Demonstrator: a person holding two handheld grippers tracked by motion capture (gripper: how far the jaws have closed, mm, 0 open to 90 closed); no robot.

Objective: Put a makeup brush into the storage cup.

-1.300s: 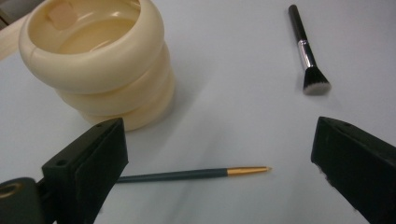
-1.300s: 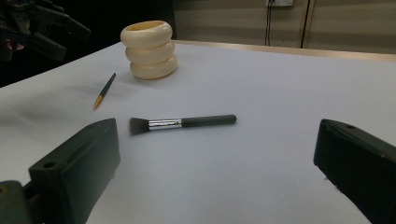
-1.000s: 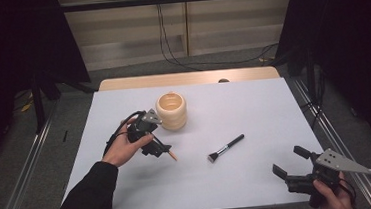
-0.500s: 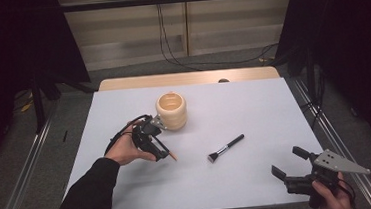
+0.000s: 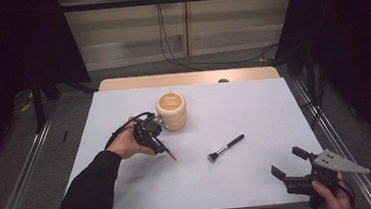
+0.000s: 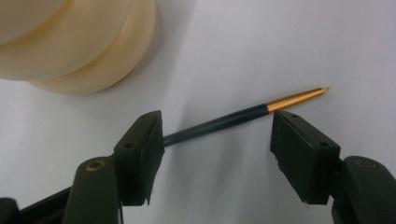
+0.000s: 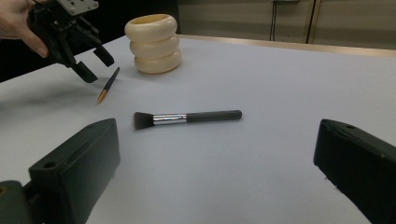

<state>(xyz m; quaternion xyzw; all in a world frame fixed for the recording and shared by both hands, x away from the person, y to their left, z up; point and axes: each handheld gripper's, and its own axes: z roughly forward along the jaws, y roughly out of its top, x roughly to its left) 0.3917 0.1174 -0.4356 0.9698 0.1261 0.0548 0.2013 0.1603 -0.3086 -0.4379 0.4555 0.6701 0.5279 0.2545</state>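
A thin dark pencil with a gold tip [image 6: 233,116] lies on the white table just in front of a cream ribbed holder [image 5: 171,110]. My left gripper [image 5: 156,143] hangs over the pencil [image 5: 170,155], and its jaws have just been closing. In the left gripper view the pencil runs between the two pads [image 6: 144,149], which stand apart from it. A black makeup brush [image 5: 225,148] rests mid-table. My right gripper [image 5: 285,161] stands open at the front right, aimed at the brush [image 7: 187,116] with nothing between its jaws.
The holder [image 7: 154,44] stands upright behind the left gripper [image 7: 88,63]. The white table [image 5: 253,104] ends in a wooden strip at its far edge. Metal rails run along the floor on both sides.
The left gripper has tipped down slightly over the pencil and its jaws have drawn closer together. The right gripper has kept still.
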